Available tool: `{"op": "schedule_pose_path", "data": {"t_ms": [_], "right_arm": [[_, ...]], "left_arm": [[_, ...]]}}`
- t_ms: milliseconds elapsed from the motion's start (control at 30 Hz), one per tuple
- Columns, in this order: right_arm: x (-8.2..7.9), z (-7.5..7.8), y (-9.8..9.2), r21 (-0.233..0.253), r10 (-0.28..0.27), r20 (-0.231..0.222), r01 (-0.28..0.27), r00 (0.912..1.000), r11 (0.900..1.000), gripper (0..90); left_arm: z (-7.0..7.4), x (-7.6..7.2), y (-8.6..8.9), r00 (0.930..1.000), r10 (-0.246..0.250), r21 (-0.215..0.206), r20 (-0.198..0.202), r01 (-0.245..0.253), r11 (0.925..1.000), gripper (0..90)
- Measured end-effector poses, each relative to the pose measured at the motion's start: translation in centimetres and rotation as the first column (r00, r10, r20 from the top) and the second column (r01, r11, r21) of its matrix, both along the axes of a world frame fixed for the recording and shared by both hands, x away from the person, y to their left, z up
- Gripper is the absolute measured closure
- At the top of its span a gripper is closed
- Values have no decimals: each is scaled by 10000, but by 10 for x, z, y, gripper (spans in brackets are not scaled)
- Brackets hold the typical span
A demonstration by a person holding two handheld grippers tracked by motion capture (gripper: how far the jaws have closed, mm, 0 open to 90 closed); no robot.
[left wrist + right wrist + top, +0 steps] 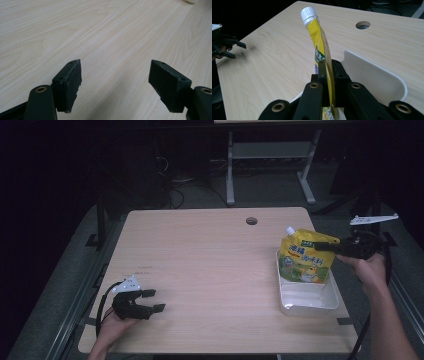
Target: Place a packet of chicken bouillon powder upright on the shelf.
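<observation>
A yellow spouted pouch (305, 257) with a white cap (308, 13) stands upright over the white tray (307, 300) at the table's right side. My right gripper (320, 246) is shut on the pouch's upper right edge; in the right gripper view the pouch (322, 52) rises thin and edge-on between the closed jaws (327, 75). Near the table's front left corner, my left gripper (154, 300) rests low over the wood, open, nothing between its jaws. In the left gripper view its black pads (72, 82) stand wide apart over bare table.
The light wooden table (200, 265) has a round cable hole (251, 221) at the back. A metal desk frame (270, 155) stands behind on the dark floor. The left gripper (224, 46) appears far off in the right gripper view.
</observation>
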State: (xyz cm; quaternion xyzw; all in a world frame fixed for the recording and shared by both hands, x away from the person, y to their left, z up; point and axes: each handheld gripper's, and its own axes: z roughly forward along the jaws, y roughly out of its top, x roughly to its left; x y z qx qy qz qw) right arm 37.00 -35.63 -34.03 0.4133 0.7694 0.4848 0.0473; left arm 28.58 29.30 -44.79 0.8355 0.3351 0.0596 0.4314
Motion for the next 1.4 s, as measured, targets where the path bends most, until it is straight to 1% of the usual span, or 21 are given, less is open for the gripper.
{"op": "schedule_pose_path", "data": {"t_ms": [67,367,467,533,767,900,933,1033,1067,1167,1200,1233,1300,1333,1400], "right_arm": [[-1,0,-1,-15,6,-4,-6,10000,10000,868],[-4,-5,-7,218,-51,-50,52,10000,9997,867],[-6,-8,-10,265,-65,-89,67,9999,9996,868],[-6,-9,-10,184,-35,-173,38,9998,9998,870],[-7,-9,-9,119,4,-164,-2,9999,9999,870],[-7,-8,-9,221,-33,-79,35,10000,9998,848],[-8,-6,-10,399,-115,53,113,9999,9991,839],[-8,-4,-10,453,-158,89,153,9998,9989,820],[-8,-2,-10,392,-167,107,163,9998,9991,801],[-9,2,-9,357,-248,179,242,9995,9991,783],[-9,6,-7,258,-235,271,228,9994,9994,767],[-9,6,-7,258,-235,271,228,9994,9994,767],[-10,11,-5,125,-235,405,230,9989,9997,746],[-11,13,-4,131,-291,510,285,9983,9995,729],[-12,17,-2,92,-316,587,311,9978,9995,725]], "left_arm": [[0,0,0,10000,-10,-3,-4,10,10000,262],[0,0,0,10000,14,-27,-38,-14,10000,262],[0,-1,0,10000,-22,27,-36,22,10000,262],[0,-1,0,10000,-20,11,-33,20,10000,262],[1,-2,-1,10000,-52,19,12,52,10000,262],[0,-2,-1,10000,-58,37,2,58,10000,262],[0,-2,-1,10000,-40,41,-23,40,10000,262],[0,-2,-1,10000,-40,62,-18,40,10000,262],[0,-2,0,10000,-35,47,-19,35,10000,262],[0,-2,0,10000,-5,-8,-35,5,10000,262],[0,-2,1,10000,7,-18,-39,-7,10000,262],[0,-2,1,10000,7,-18,-39,-7,10000,262],[0,-3,1,10000,32,-15,-36,-32,10000,262],[0,-3,1,10000,64,-16,-49,-64,10000,262],[0,-3,2,9999,120,-80,-54,-120,9999,262]]}}
